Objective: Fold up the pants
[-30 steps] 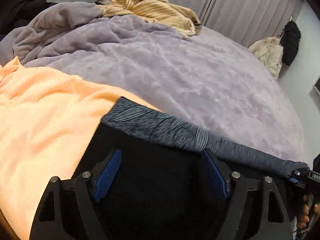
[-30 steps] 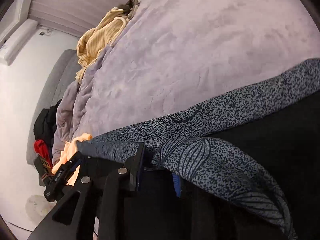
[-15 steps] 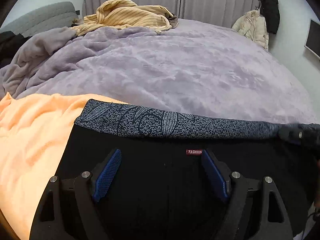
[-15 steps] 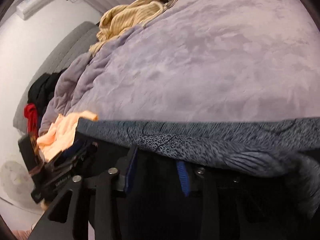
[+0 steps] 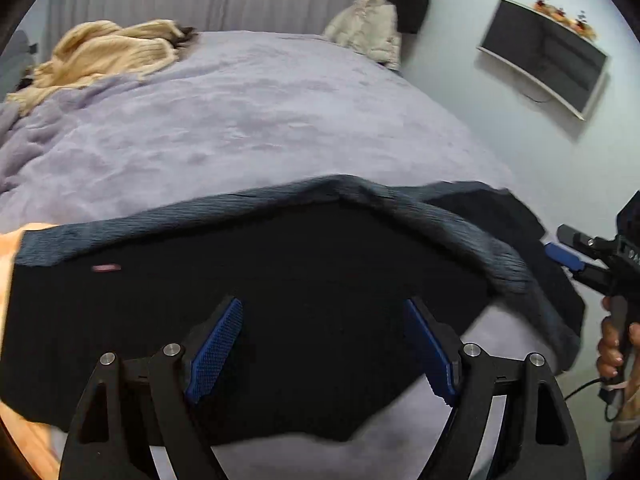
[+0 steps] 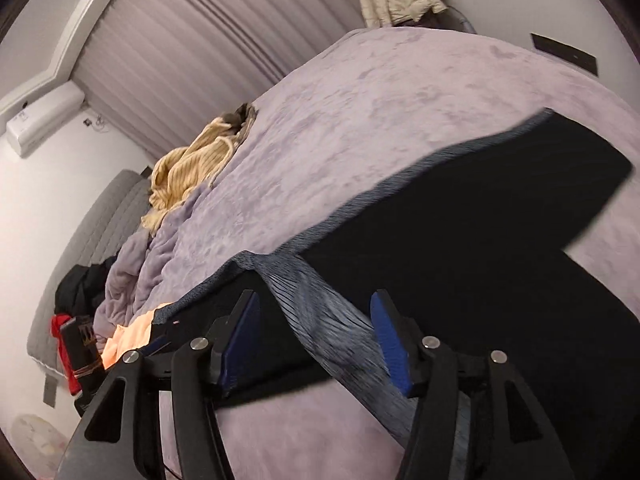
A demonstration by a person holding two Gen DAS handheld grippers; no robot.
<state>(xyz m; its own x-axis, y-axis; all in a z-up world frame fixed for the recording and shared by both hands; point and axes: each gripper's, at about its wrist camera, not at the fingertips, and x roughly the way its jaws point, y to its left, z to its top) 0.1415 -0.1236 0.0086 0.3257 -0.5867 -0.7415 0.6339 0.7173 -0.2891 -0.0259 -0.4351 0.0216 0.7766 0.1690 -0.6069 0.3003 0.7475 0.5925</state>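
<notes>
As two grippers hover, one pants (image 5: 280, 300), one blanket (image 5: 240, 120)

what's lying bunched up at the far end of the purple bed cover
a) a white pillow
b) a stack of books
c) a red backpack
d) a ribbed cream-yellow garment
d, a ribbed cream-yellow garment lies crumpled at the far end of the purple bed cover, near the curtains, well beyond the black pants.

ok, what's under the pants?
The pants lie on the purple blanket, their left end over an orange cloth. Whatever else is beneath is covered.
</notes>
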